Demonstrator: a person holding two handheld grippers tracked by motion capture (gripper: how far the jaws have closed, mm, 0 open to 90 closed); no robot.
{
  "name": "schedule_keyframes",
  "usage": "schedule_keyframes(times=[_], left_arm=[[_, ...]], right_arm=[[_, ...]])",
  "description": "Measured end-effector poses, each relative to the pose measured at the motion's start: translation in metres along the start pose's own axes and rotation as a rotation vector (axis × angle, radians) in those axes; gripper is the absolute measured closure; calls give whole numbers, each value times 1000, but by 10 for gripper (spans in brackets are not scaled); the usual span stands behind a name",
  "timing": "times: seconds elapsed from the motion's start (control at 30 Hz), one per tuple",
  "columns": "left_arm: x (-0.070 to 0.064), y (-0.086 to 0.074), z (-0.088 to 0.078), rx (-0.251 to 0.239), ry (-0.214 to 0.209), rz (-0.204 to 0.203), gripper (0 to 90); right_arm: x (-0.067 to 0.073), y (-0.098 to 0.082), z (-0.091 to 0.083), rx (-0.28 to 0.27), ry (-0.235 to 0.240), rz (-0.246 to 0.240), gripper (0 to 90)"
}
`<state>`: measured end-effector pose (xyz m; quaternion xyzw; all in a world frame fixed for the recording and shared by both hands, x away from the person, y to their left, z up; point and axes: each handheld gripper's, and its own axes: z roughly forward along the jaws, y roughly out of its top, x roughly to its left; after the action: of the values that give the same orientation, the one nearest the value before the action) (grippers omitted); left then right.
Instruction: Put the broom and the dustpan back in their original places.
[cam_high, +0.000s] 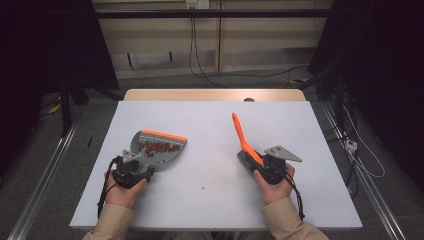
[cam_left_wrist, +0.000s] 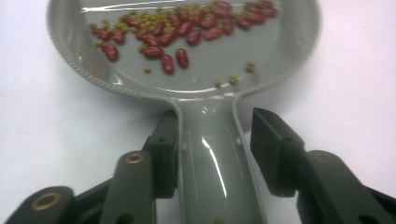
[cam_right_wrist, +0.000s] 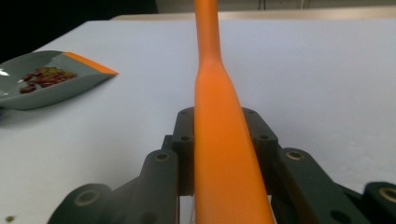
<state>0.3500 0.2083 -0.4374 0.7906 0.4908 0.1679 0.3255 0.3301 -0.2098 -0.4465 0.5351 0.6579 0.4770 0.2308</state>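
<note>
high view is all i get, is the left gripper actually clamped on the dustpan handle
Observer: No. The left gripper has the dustpan handle between its jaws, but one jaw stands clear of it.
Operator: what's in it
Observer: Red beans with small green beans mixed in, most of them towards the front edge.
Operator: right side tight?
Observer: Yes. The right gripper has both jaws pressed against the orange handle.
</note>
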Motion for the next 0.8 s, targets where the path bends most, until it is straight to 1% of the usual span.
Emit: schedule_keyframes(times=[0.03,0.1,0.13,0.17,0.2,0.23,0.27,0.3,0.33,0.37,0.4,0.43,0.47,0.5,0.53,0.57,0.6,0.63,0.7,0.77,0.8], left_arm=[[-2,-1,-1,-6,-12,-9,520],[-6,-3,-3,-5,-49,-5,499],[-9,-4,-5,-12,-53,7,497],[-11,-5,-7,-13,-64,7,472],[-12,-5,-8,-18,-71,7,440],[-13,-6,-10,-27,-78,13,409],[-14,-7,-12,-51,-90,4,368],[-13,-8,-15,-63,-84,12,310],[-12,-8,-18,-88,-78,30,257],[-12,-8,-19,-123,-84,46,196],[-11,-8,-21,-151,-91,68,167],[-10,-8,-23,-165,-97,74,166],[-9,-8,-24,-198,-111,74,153],[-7,-9,-25,-226,-137,72,147],[-6,-9,-26,-240,-148,73,145],[-4,-8,-26,-258,-162,76,135],[-2,-8,-25,-276,-175,66,131],[0,-7,-26,-285,-181,67,129],[2,-6,-26,-318,-206,62,122],[3,-5,-26,-346,-212,82,117],[4,-4,-26,-352,-221,87,117]], right_arm=[[-4,-1,-1,-1,-2,14,709],[-10,-1,-3,4,-11,30,708],[-12,0,-3,5,-8,28,699],[-14,0,-4,8,-22,-5,657],[-16,1,-6,9,-32,-49,588],[-17,2,-7,15,-33,-71,510],[-19,3,-9,25,-24,-92,434],[-21,4,-11,37,-25,-113,375],[-25,3,-15,48,-33,-145,326],[-28,3,-18,64,-25,-150,274],[-31,2,-20,67,-26,-162,234],[-36,0,-25,63,-36,-195,232],[-38,0,-29,52,-32,-212,223],[-41,-1,-34,32,-25,-223,206],[-44,-1,-40,9,-11,-234,197],[-45,-2,-44,-3,0,-245,189],[-46,-3,-48,-17,6,-258,182],[-48,-5,-53,-29,19,-263,181],[-51,-8,-59,-34,22,-250,179],[-55,-11,-64,-28,40,-227,173],[-56,-12,-65,-20,39,-225,173]])
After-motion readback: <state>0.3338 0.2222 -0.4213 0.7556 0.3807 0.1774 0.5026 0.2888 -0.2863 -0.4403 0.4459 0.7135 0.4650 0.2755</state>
